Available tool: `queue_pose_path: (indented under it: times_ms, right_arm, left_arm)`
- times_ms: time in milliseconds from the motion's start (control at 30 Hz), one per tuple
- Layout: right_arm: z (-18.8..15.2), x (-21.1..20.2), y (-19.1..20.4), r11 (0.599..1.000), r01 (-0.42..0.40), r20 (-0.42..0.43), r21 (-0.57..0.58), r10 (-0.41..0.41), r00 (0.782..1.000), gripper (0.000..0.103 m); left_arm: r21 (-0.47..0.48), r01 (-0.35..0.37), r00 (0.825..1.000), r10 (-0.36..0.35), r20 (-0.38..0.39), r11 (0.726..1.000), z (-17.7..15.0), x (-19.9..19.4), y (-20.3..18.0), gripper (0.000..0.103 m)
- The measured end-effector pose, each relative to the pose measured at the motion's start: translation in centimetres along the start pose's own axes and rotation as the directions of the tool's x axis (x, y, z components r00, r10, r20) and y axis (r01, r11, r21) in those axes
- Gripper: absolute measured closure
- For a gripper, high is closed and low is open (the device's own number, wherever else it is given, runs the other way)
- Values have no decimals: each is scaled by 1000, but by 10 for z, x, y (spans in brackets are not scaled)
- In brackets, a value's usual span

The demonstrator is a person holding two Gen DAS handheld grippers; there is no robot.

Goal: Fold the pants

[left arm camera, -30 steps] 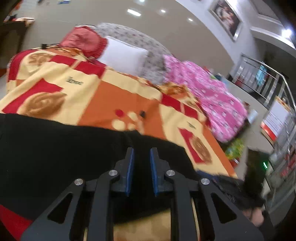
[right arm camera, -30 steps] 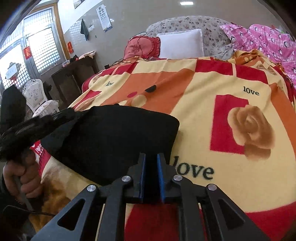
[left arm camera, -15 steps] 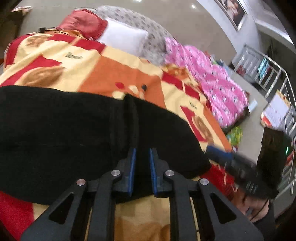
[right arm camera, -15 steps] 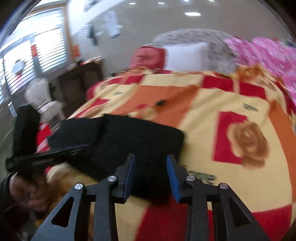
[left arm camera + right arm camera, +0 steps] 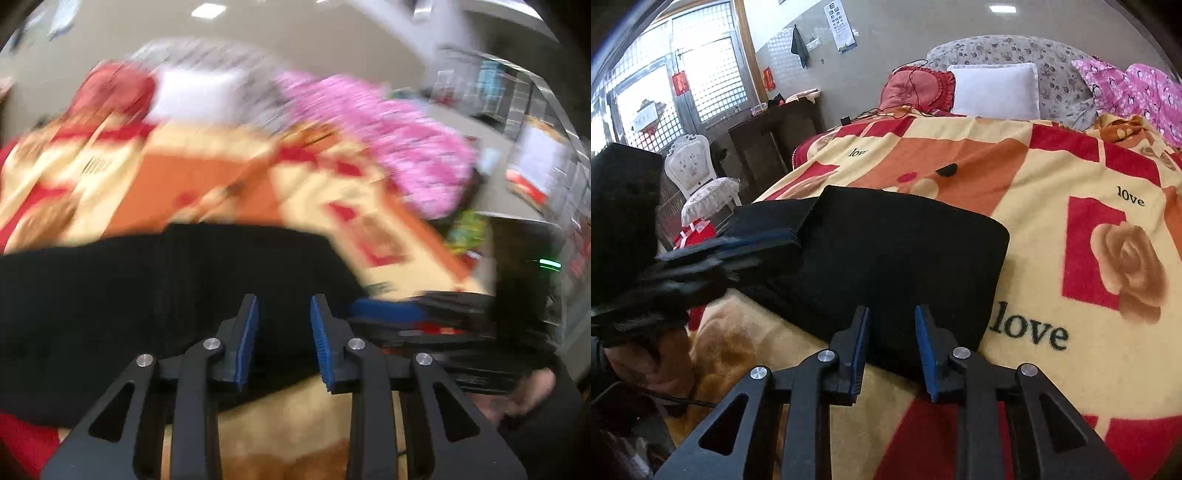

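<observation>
**Fold down, both grippers letting go**

Black pants [image 5: 894, 258] lie as a folded slab on the patterned blanket [image 5: 1071, 258] at the near edge of the bed, pillows at the far end.

Left gripper [image 5: 283, 332]: jaws opening, blue pads apart, pants in the gap but not pinched. View is badly smeared, so contact is hard to judge.

Right gripper [image 5: 891, 343]: jaws part open and easing closed, straddling the near edge of the pants, pads not pressing, holding nothing.

My read: this is the release after a fold. To do it well, clear both pads fully before backing off so the top layer doesn't drag. Check the right-hand corner stays square; re-pinch at the fold edge only if another fold is wanted.
</observation>
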State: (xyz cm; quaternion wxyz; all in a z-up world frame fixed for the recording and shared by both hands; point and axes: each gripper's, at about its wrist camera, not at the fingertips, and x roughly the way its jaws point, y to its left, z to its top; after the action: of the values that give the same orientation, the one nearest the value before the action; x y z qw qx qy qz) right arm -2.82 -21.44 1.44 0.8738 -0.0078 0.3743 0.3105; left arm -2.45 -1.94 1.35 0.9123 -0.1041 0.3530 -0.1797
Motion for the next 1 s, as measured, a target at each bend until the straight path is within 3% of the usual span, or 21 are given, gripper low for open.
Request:
queue_pose_path:
  times_ms: [33,67,133,367,533,667,833,900,1000]
  right_arm:
    - [0,-1,-1,1000,-3,0,2,3,1000,76]
    - [0,-1,-1,1000,-6,0,4,6,1000,76]
    - [0,-1,-1,1000,-6,-1,2,6,1000,76]
    - [0,-1,-1,1000,-6,-1,1,6,1000,76]
    - [0,-1,0,1000,-8,0,4,8,1000,76]
    - [0,-1,0,1000,-15,0,9,15,1000,76]
    - [0,0,-1,1000,-20,0,13,20,1000,76]
    - [0,0,0,1000,-17,-1,12,17,1000,76]
    - [2,0,0,1000,-17,-9,9,17,1000,75]
  left_arm:
    - [-64,-21,1000,19,-24,998,0,5,15,83]
    - [-121,4,1000,-6,-18,993,0,3,28,91]
    - [-140,-25,1000,23,-18,990,-2,0,36,100]
    - [-122,-58,998,62,28,991,3,-6,26,97]
    - [-79,-6,999,10,47,997,32,7,16,93]
    - [-165,-76,997,74,-14,983,34,30,41,95]
    - [-188,-123,991,132,36,975,22,15,46,97]
    - [-213,-154,986,163,24,965,20,17,51,84]
    - [-235,-133,990,141,16,963,19,19,57,83]
